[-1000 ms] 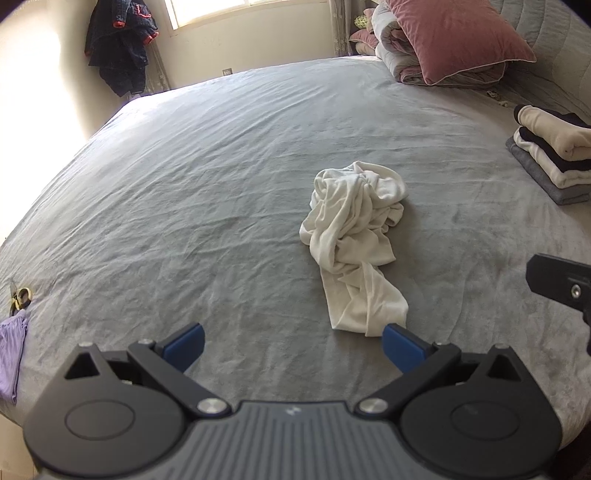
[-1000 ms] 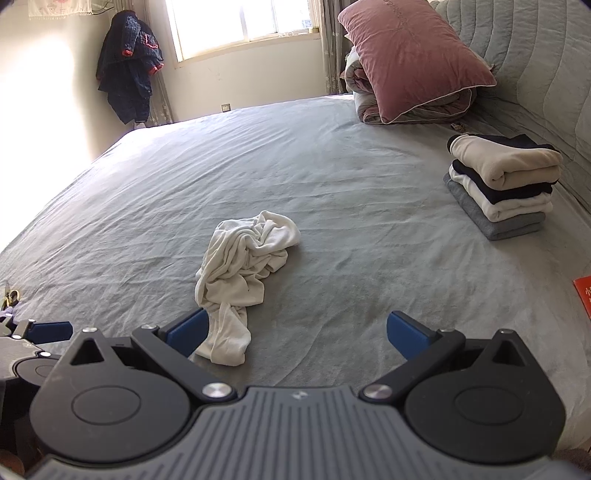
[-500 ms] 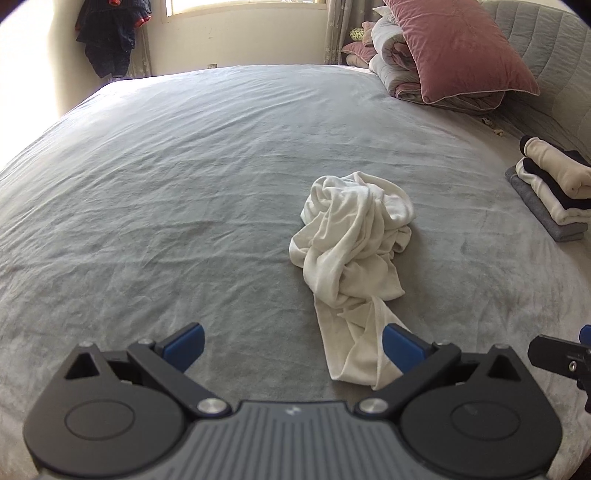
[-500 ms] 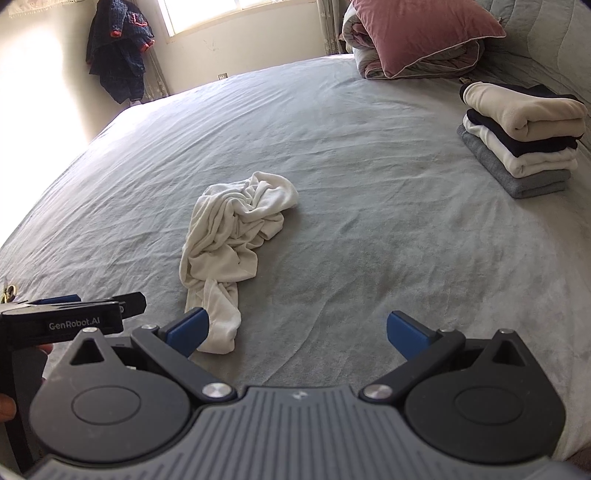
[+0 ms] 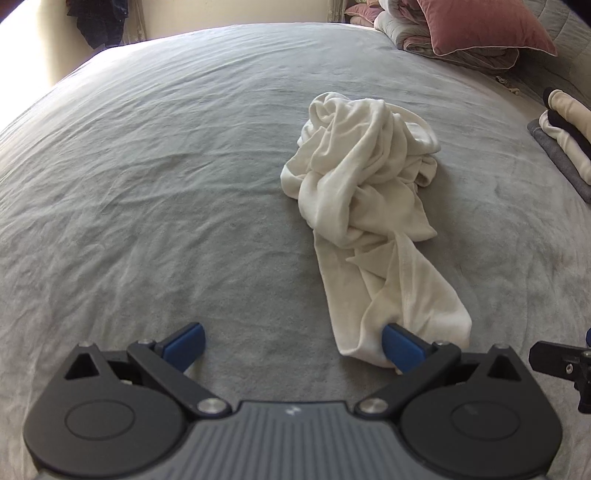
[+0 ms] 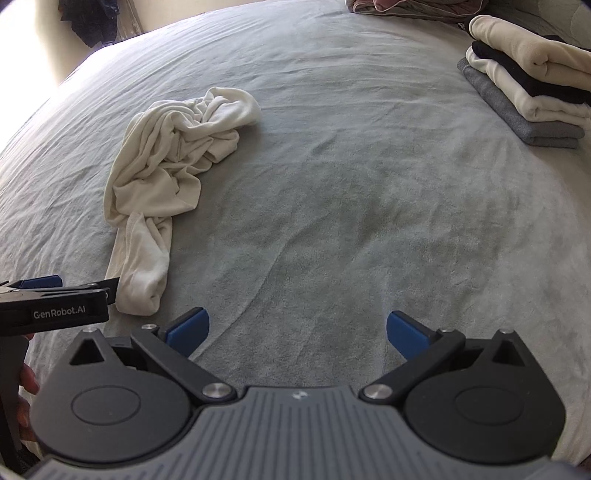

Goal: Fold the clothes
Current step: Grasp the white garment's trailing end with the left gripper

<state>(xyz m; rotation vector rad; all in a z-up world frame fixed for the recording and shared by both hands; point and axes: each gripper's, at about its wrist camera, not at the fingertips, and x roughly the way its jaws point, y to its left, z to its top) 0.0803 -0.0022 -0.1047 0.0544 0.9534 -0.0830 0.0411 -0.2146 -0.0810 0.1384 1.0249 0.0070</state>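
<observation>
A crumpled white garment [image 5: 364,192] lies on the grey bed [image 5: 147,177], with one long end trailing toward me. My left gripper [image 5: 291,345] is open just short of that trailing end, and its right blue fingertip [image 5: 400,345] touches the cloth's edge. In the right wrist view the same white garment [image 6: 173,162] lies to the left, and my right gripper [image 6: 297,330] is open over bare bedspread [image 6: 351,221], to the right of the cloth. The left gripper's body [image 6: 55,306] shows at the left edge there, beside the cloth's end.
A stack of folded clothes [image 6: 532,88] sits at the right side of the bed. A pink pillow [image 5: 484,26] and rolled bedding lie at the head end. Dark clothes [image 5: 103,22] hang on the far wall. A hand [image 6: 26,391] shows at the lower left.
Both grippers have moved forward and lower toward the bed. The left gripper's right fingertip has come up to the trailing end of the white garment. Both stay open.
</observation>
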